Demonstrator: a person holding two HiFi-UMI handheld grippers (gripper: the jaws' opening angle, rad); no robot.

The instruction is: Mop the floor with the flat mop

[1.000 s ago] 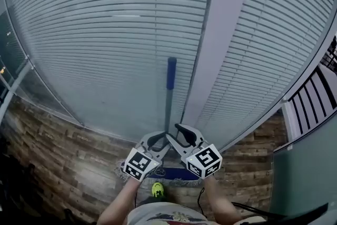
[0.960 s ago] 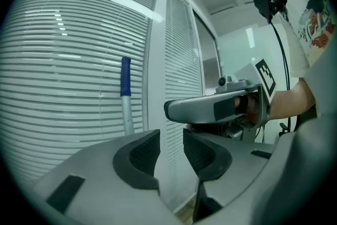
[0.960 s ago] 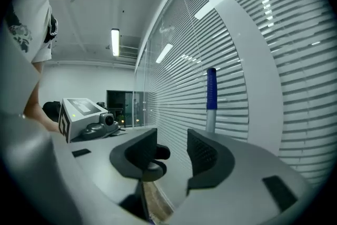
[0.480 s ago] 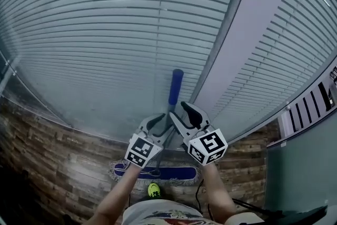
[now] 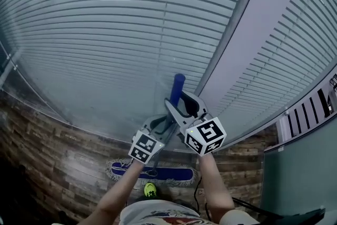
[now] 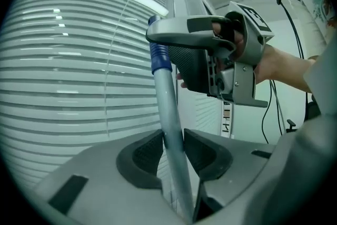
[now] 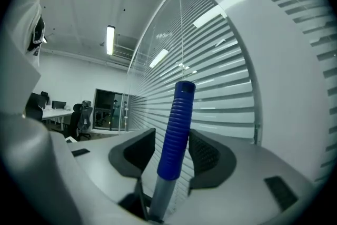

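The flat mop stands nearly upright before me, its blue fringed head (image 5: 167,173) on the wood floor. My left gripper (image 5: 160,126) (image 6: 172,145) is shut on the grey pole (image 6: 169,113); its jaws have just been closing, and the pads press the pole from both sides. Higher up, my right gripper (image 5: 179,105) (image 7: 172,153) straddles the ribbed blue grip (image 7: 178,124) (image 5: 178,86). Its jaws have just been opening, and thin gaps show beside the grip. In the left gripper view the right gripper (image 6: 221,60) sits just above.
A glass wall with slatted blinds (image 5: 105,34) rises right behind the mop, split by a pale pillar (image 5: 247,34). My yellow-green shoe (image 5: 150,189) and a black cable (image 5: 197,195) are near the mop head. Desks and chairs (image 7: 63,110) stand far off.
Both grippers have climbed the handle. The right one went from the grey pole up to the blue grip. The mop head now lies further left on the floor.
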